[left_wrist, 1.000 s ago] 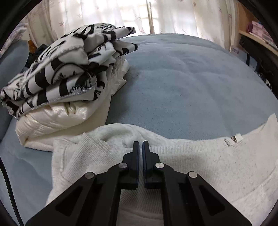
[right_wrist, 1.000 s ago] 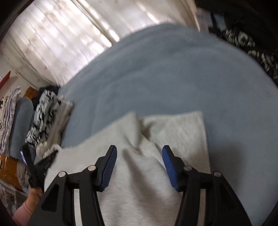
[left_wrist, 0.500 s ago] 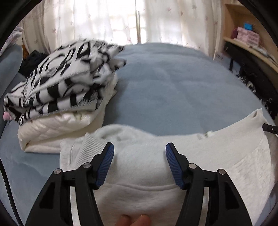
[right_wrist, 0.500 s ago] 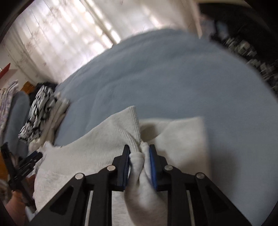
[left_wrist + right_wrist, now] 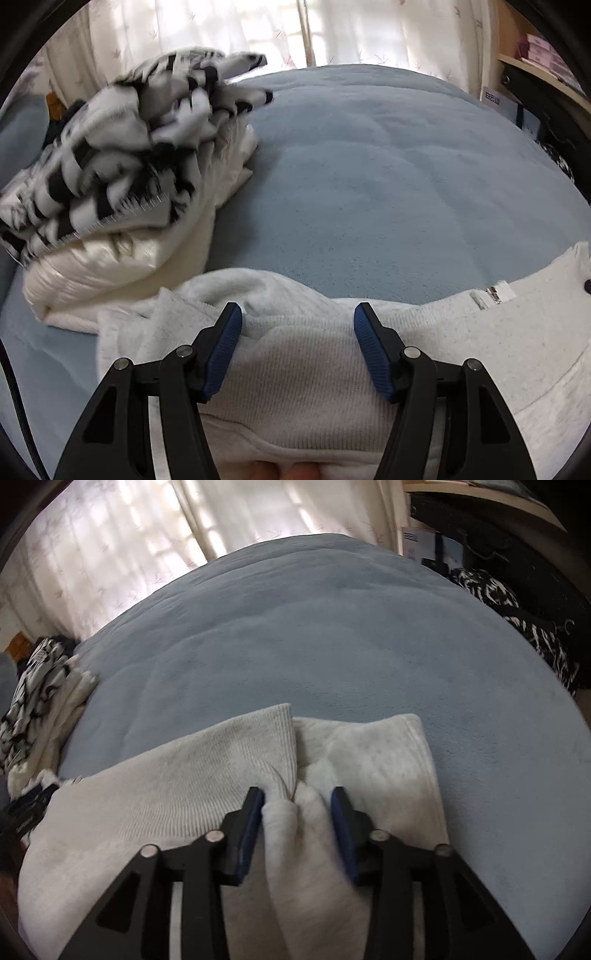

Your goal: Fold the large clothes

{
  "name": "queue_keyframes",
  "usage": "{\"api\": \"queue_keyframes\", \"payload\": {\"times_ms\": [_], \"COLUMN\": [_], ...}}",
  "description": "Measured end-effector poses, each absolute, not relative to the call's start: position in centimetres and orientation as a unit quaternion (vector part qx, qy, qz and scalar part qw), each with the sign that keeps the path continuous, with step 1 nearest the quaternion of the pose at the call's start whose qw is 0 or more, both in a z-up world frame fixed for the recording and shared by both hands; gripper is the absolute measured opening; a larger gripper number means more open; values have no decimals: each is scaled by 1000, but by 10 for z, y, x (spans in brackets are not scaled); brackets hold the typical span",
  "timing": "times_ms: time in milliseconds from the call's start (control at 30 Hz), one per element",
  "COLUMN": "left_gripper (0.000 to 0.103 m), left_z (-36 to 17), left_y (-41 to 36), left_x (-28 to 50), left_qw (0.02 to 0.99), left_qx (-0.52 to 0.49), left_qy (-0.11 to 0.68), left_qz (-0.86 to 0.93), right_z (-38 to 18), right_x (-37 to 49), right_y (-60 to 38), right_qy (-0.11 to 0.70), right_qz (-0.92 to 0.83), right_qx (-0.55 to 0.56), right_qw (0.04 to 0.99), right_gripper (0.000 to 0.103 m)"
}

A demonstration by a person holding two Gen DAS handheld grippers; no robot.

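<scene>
Lying crosswise under both tools, the pale sweatshirt [image 5: 303, 354] sits beneath the left tool [image 5: 297, 319], which is spread wide and gripping nothing, while the right tool [image 5: 297, 805] (nearer the folded sleeve end) is opening off a pinched ridge of it.

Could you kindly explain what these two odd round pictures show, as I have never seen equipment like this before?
There is no robot here: a person holds a pair of hand-operated tongs in each hand, and a wide-angle camera on each looks forward along its two fingers.

The left picture shows the left tongs standing open over a pale grey sweatshirt, gripping nothing.

The right picture shows the right tongs at the other end of the same sweatshirt. A bunched fold lies between the blue pads, and the jaws are opening, so the grip looks loose.

The garment lies on a blue blanket. A stack of folded clothes, black-and-white on top, sits beside it.
</scene>
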State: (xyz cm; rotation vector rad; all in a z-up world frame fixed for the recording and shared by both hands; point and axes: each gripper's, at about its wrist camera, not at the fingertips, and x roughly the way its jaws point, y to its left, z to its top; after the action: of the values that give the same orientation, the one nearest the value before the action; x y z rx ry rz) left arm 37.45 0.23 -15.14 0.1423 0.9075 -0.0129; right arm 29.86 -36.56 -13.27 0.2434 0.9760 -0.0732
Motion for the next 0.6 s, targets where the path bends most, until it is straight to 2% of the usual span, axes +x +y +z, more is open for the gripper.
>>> {"api": "queue_keyframes", "payload": {"times_ms": [167, 233, 300, 467, 533, 600], "left_gripper": [64, 73, 77, 77, 78, 78], "left_z": [-109, -100, -98, -138, -160, -171], "left_y": [5, 9, 18, 50, 73, 94], "left_x": [321, 291, 261, 217, 210, 198], "left_qw": [922, 929, 930, 908, 894, 897], "left_qx": [91, 83, 59, 23, 4, -9], "left_qy": [376, 361, 364, 417, 444, 435], "left_qz": [2, 6, -3, 30, 61, 79], "right_z": [-86, -80, -83, -127, -143, -143], "right_x": [249, 229, 212, 198, 188, 175], "right_y": [-355, -344, -328, -326, -344, -364], "right_qy": [424, 411, 408, 436, 439, 432], "right_qz": [1, 24, 45, -5, -36, -62], "right_qx": [133, 138, 132, 106, 114, 131], "right_qw": [896, 901, 902, 894, 890, 890], "right_gripper": [42, 42, 42, 41, 33, 5]}}
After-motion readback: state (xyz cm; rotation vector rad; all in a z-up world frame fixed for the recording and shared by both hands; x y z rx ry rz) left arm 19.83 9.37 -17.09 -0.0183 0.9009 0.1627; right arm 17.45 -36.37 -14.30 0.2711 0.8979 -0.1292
